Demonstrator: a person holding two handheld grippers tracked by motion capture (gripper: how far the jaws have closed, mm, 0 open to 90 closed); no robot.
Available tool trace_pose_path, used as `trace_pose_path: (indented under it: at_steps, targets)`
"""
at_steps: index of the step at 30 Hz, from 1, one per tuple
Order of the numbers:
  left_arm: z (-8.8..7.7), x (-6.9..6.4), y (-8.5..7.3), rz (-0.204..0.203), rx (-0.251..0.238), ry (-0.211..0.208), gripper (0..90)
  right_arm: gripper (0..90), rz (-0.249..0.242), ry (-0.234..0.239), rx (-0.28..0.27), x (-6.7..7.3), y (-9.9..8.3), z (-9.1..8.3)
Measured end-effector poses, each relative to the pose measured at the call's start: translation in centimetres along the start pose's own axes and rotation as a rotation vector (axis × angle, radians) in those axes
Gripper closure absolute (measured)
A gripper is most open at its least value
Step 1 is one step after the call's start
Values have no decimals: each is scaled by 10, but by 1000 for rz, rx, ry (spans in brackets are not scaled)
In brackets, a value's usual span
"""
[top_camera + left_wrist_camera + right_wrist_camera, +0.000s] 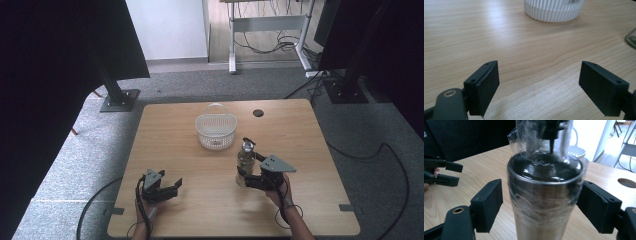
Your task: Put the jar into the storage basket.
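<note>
A: Wooden table (165, 125), seen from above. We've got the bottle (245, 162) standing upright right of centre, just in front of the white basket (216, 131), w/ a gap between them.

B: And our right gripper (248, 181)?

A: Jaws spread either side of the bottle's body, not yet closed on it. In the right gripper view the bottle (544, 202) sits between the pads; a sliver of gap shows at the left one, the right looks v. close. We can't confirm contact.

B: Left gripper (172, 187)?

A: Wide open, holding nothing, low over bare wood at the near-left, well apart from the bottle. Its own view shows the basket (554, 11) ahead.

B: How will it handle?

A: Our read: metal-look lower body, clear neck w/ a dark pump on top, all in crinkled plastic film. Rigid, prob. light to moderate. Film makes it slippery; tall and narrow, so tippy.

B: Where do we grip?

A: Mid-body, on the straight metal section below the shoulder. Not the neck or pump. Squeeze square, lift straight.
</note>
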State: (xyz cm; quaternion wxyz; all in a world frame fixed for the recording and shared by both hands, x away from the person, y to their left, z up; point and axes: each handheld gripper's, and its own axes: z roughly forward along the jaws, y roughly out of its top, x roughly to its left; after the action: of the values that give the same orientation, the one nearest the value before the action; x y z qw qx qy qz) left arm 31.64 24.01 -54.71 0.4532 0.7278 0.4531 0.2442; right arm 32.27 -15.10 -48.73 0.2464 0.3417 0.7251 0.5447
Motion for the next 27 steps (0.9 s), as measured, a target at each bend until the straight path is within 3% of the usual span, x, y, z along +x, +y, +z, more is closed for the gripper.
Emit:
trace_pose_path:
  at_steps: [7,27]
  targets:
    - [0,0,0,0,0,0,163,308,-3,-11,9,-1,-1,7]
    - [0,0,0,2,1,2,163,324,-5,8,-2,-4,-3,5]
